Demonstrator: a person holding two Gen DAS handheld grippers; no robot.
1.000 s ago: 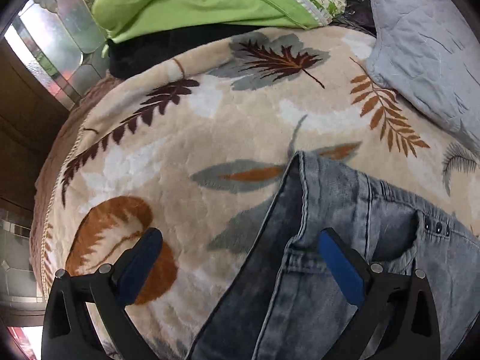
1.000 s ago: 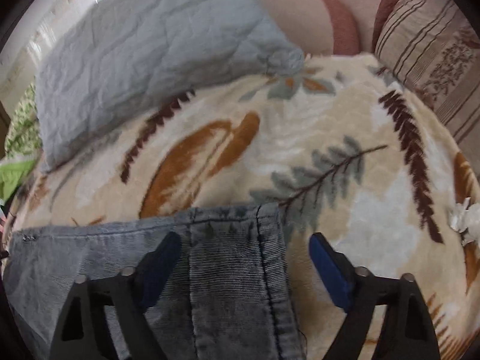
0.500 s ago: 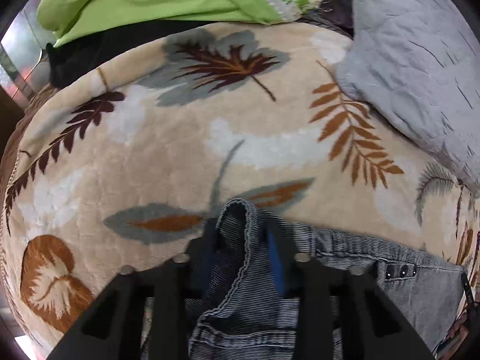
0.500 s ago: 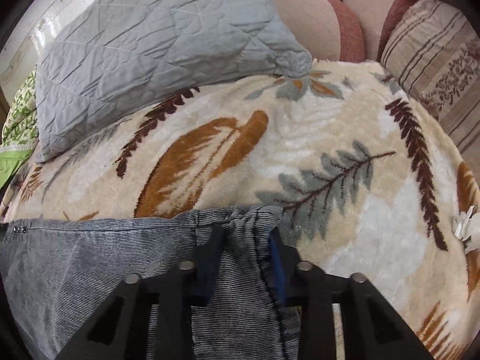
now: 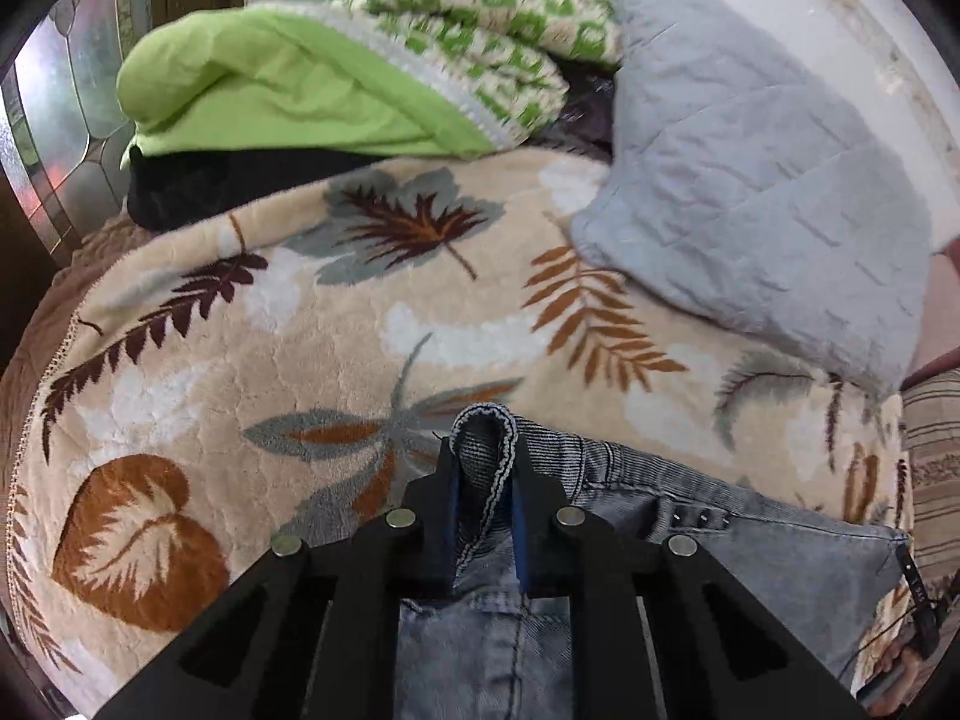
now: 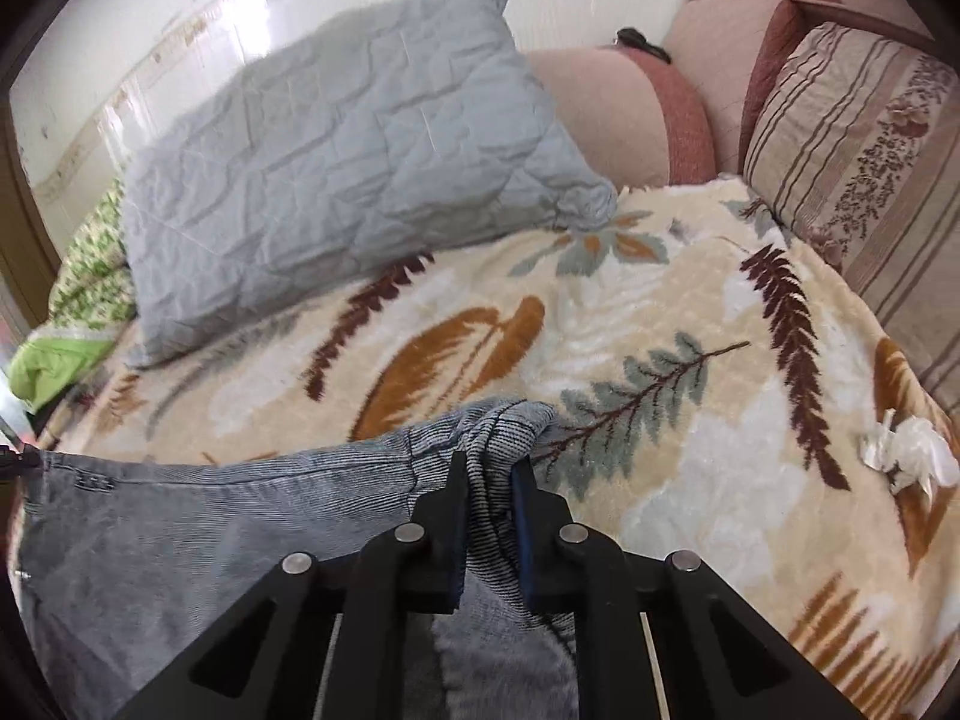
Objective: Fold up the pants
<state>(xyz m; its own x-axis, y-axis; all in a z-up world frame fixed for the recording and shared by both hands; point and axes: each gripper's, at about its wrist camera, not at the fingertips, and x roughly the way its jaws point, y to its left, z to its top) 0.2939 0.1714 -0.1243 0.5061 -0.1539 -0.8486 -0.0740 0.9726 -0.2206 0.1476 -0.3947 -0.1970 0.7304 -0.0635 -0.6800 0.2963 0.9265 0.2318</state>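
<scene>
Grey denim pants (image 5: pixel 750 546) lie on a beige leaf-patterned blanket (image 5: pixel 300 312). My left gripper (image 5: pixel 485 468) is shut on the left end of the pants' waistband, which bunches up between the blue pads. My right gripper (image 6: pixel 489 474) is shut on the other waistband corner of the pants (image 6: pixel 210 516). The fabric is raised off the blanket and stretched between the two grippers. The legs are hidden below both views.
A grey quilted pillow (image 5: pixel 750 180) lies at the back, also in the right wrist view (image 6: pixel 336 168). A green blanket pile (image 5: pixel 312 96) sits at the back left. Striped cushions (image 6: pixel 852 138) stand at the right. A crumpled white scrap (image 6: pixel 906 450) lies on the blanket (image 6: pixel 720 480).
Both grippers went from open over the waistband to shut on it. Both have since lifted, raising the waistband off the blanket.
</scene>
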